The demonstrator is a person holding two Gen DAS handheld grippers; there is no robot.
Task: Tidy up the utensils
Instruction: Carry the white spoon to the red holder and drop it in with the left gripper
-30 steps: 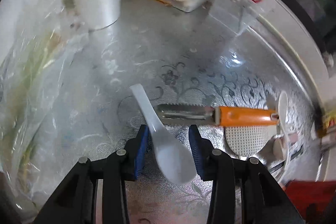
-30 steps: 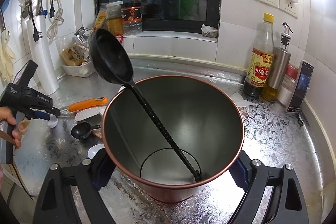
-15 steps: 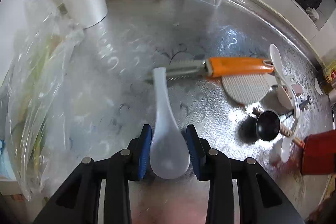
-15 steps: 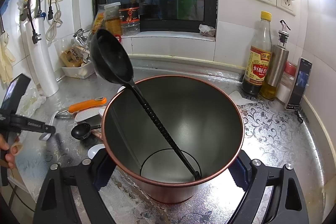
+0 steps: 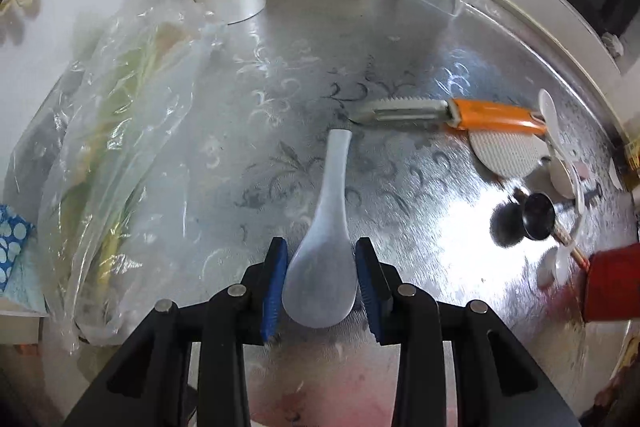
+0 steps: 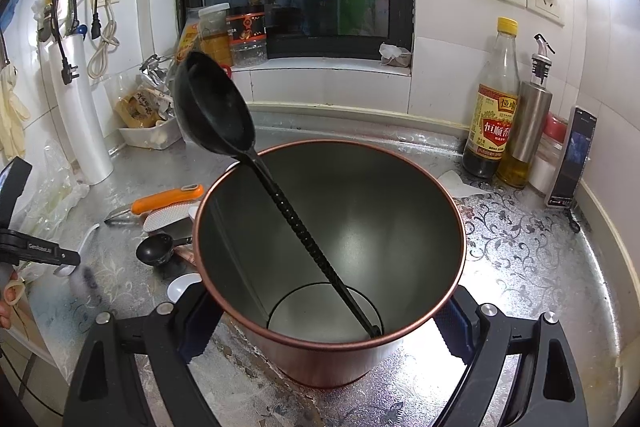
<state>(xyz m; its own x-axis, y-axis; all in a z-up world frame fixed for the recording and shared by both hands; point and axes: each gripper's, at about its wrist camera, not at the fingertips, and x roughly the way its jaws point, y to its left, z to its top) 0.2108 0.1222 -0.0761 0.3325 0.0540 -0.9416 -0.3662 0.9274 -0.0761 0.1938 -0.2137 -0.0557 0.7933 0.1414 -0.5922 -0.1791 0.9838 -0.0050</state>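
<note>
**Already gripped: spoon bowl in the left jaws, handle pointing away**

Currently the left gripper [image 5: 321,285] holds the white soup spoon [image 5: 326,227] by its bowl, the blue pads [image 5: 275,289] pressed to either side of the widest part. The jaws stand narrow, closed on that bowl. The spoon's long axis runs straight forward from the jaws, its handle tip aimed at the serrated end of the orange-handled peeler [image 5: 448,111], which lies crosswise on the patterned steel counter [image 5: 280,27] and apart from the spoon. The spoon appears to hang clear of the counter, though the view from above does not settle this.

The right gripper [image 6: 326,323] clasps the copper-rimmed utensil canister [image 6: 332,255], its jaws spread wide around the wall. A black ladle [image 6: 216,107] already leans inside, handle foot at the base, scoop over the rim on the side facing the left gripper.

From the right wrist view the left gripper [image 6: 70,261] sits well to the left of the canister, with a black measuring spoon [image 6: 154,250] and a white rice paddle [image 6: 168,218] on the counter between them. Only the left hand carries an utensil; the right serves as the holder. The coming move probably calls for carrying the spoon across to the canister mouth and tipping it handle-first, on the side free of the ladle.
</note>
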